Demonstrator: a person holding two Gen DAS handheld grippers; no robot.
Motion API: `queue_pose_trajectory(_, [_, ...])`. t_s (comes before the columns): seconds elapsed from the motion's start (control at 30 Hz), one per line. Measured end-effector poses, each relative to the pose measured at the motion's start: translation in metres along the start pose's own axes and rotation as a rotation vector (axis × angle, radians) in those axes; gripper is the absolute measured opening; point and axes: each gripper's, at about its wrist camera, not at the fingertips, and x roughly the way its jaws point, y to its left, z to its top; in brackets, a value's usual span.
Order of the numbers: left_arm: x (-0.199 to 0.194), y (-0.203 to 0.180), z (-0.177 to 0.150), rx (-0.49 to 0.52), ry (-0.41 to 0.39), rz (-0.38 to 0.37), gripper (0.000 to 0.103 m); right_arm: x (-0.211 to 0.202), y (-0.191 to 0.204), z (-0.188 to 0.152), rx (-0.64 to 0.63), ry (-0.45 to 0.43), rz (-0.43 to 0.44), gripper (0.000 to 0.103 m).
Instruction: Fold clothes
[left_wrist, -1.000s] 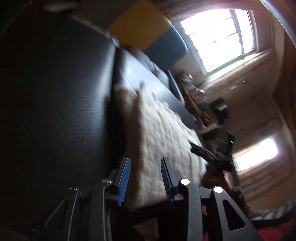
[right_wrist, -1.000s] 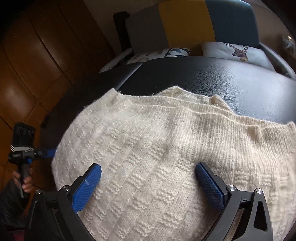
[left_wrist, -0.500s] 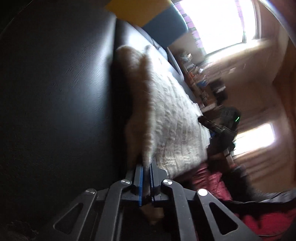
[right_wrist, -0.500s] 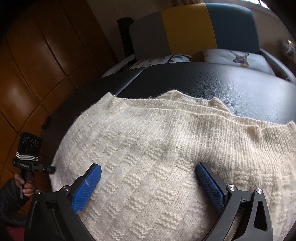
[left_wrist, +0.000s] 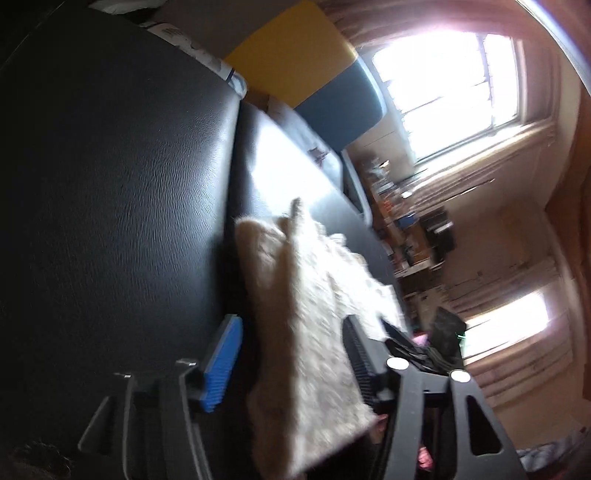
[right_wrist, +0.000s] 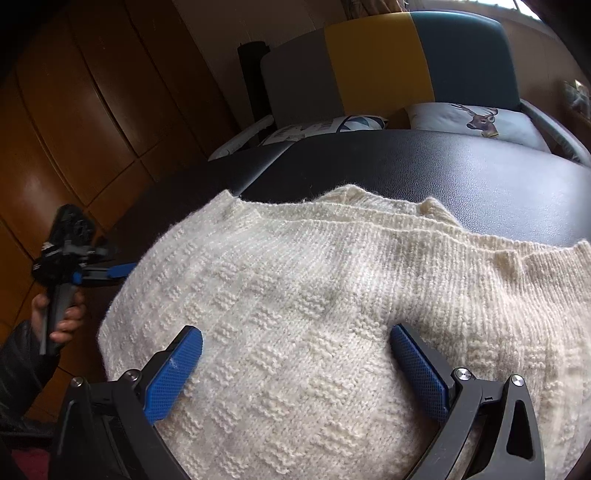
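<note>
Right gripper (right_wrist: 295, 363) spread wide over the cream sweater (right_wrist: 332, 314), blue pads (right_wrist: 173, 373) low on the knit either side of its centre. Sweater spread flat on the black leather cushion (right_wrist: 424, 166) ahead. Left gripper (left_wrist: 291, 354) open wide too, straddling the sweater's edge (left_wrist: 295, 295), gripping nothing, handle in a hand (right_wrist: 61, 314)

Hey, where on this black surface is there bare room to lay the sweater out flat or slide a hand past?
Bare black surface runs beyond the cream sweater, up to the deer cushion and patterned cushion. Left wrist view shows more bare leather beside the sweater's edge. It is crowded nearer: both open claws, left claw and right claw, straddle the knit.
</note>
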Motion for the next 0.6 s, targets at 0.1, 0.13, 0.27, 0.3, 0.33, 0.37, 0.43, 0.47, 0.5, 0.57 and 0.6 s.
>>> queue_pose_trajectory(0.1, [0.007, 0.017, 0.015, -0.034, 0.039, 0.009, 0.063, -0.002, -0.003, 0.000, 0.012, -0.012, 0.023, 0.103])
queue_pose_trajectory(0.13, [0.010, 0.020, 0.019, -0.043, 0.044, -0.009, 0.063, -0.003, -0.004, 0.000, 0.016, -0.016, 0.031, 0.103])
queue_pose_trajectory(0.27, [0.028, 0.016, 0.027, -0.006, 0.072, 0.006, 0.064, -0.005, -0.007, 0.000, 0.027, -0.029, 0.052, 0.103])
queue_pose_trajectory(0.3, [0.034, 0.014, 0.028, 0.009, 0.087, 0.012, 0.064, -0.005, -0.007, 0.000, 0.029, -0.032, 0.057, 0.103])
queue_pose_trajectory(0.33, [0.041, 0.011, 0.029, 0.024, 0.102, 0.018, 0.064, -0.006, -0.008, 0.000, 0.032, -0.036, 0.063, 0.103])
queue_pose_trajectory(0.37, [0.045, 0.007, 0.029, 0.047, 0.117, 0.027, 0.064, -0.006, -0.009, 0.000, 0.036, -0.040, 0.069, 0.103])
queue_pose_trajectory(0.43, [0.055, -0.002, 0.028, 0.089, 0.143, 0.076, 0.064, -0.007, -0.011, 0.000, 0.043, -0.048, 0.082, 0.103])
queue_pose_trajectory(0.47, [0.060, -0.009, 0.030, 0.103, 0.146, 0.097, 0.065, -0.008, -0.012, -0.001, 0.046, -0.052, 0.087, 0.103])
queue_pose_trajectory(0.5, [0.065, -0.015, 0.028, 0.119, 0.148, 0.111, 0.066, -0.009, -0.012, -0.001, 0.049, -0.055, 0.093, 0.103])
queue_pose_trajectory(0.57, [0.057, -0.016, 0.018, 0.115, 0.134, 0.096, 0.065, -0.010, -0.013, -0.001, 0.054, -0.060, 0.103, 0.103])
queue_pose_trajectory(0.6, [0.054, -0.012, 0.017, 0.086, 0.124, 0.045, 0.061, -0.011, -0.014, -0.001, 0.056, -0.063, 0.108, 0.103])
